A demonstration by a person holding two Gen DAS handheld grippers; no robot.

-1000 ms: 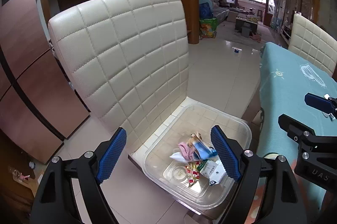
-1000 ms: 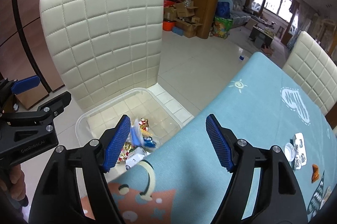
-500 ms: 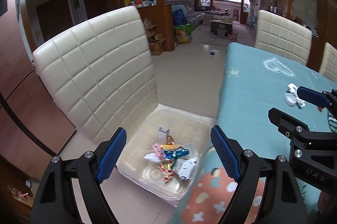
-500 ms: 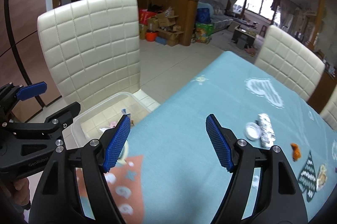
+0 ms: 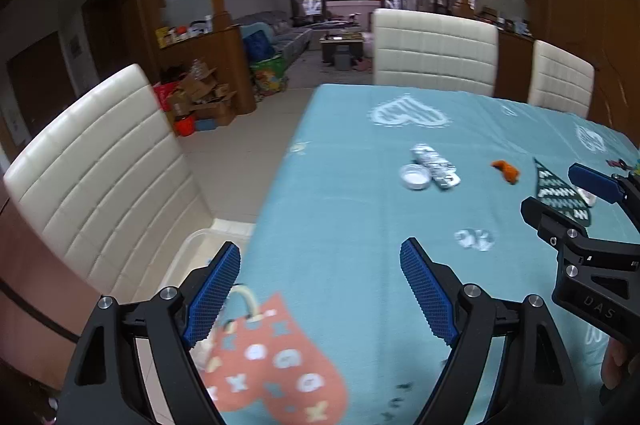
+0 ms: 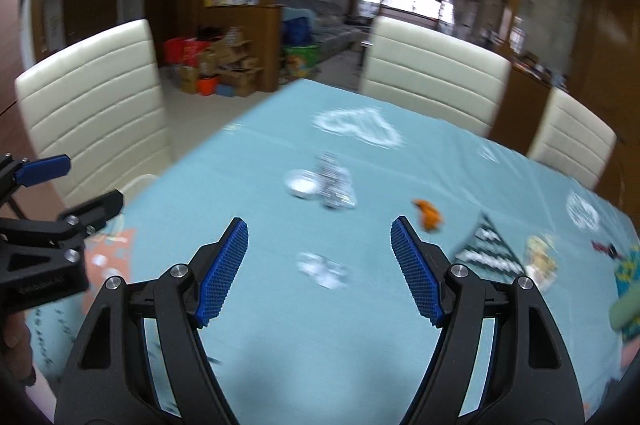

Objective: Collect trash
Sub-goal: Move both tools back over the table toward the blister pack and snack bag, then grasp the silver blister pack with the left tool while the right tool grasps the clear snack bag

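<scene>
With both my left gripper (image 5: pixel 320 289) and right gripper (image 6: pixel 319 265) spread and empty, I could knock the small white cup (image 6: pixel 302 183) into the foil wrapper (image 6: pixel 336 183) touching it.

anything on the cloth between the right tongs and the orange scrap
No loose item: in the right wrist view only bare blue tablecloth separates the open, empty right tongs from the orange scrap.

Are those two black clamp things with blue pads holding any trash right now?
No. The left gripper and the right gripper both have open jaws with nothing between them; only the blue patterned tablecloth shows through the gaps.
</scene>
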